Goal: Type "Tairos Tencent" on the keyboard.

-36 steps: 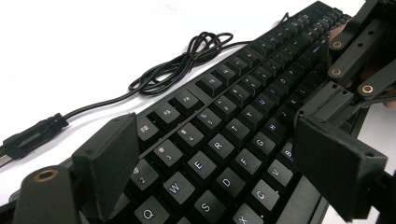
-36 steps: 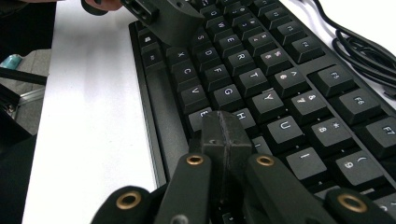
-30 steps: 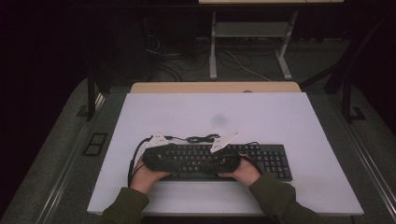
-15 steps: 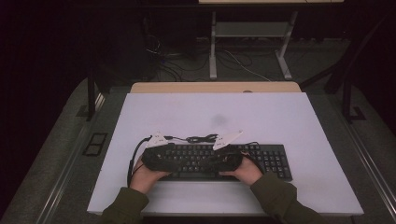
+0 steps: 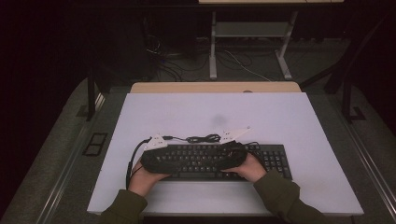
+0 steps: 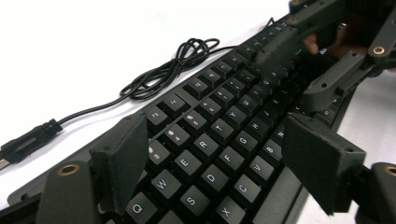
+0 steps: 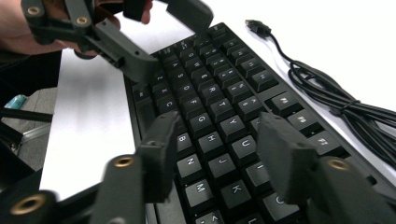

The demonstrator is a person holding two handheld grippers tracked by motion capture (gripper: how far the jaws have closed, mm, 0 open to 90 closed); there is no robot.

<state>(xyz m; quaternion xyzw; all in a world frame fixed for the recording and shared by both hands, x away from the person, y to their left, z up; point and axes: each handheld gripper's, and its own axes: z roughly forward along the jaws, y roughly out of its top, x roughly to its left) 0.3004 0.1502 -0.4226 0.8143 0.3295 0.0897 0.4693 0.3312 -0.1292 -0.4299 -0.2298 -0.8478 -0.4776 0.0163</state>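
Two grippers are held over the black keyboard (image 5: 219, 161): left gripper (image 6: 219, 154) open, right gripper (image 7: 219, 154) just opening, nothing gripped. Keys toward twelve o'clock should be approached slowly, well off the coiled cable (image 6: 173, 70).

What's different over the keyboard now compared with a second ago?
The right tool has just been opening its jaws; they now stand apart over the keyboard with only keys beneath them, nothing gripped. The left tool has been closing a little but is open above the keys too. Both hands, the keyboard and its coiled cable lie where they were on the white table.
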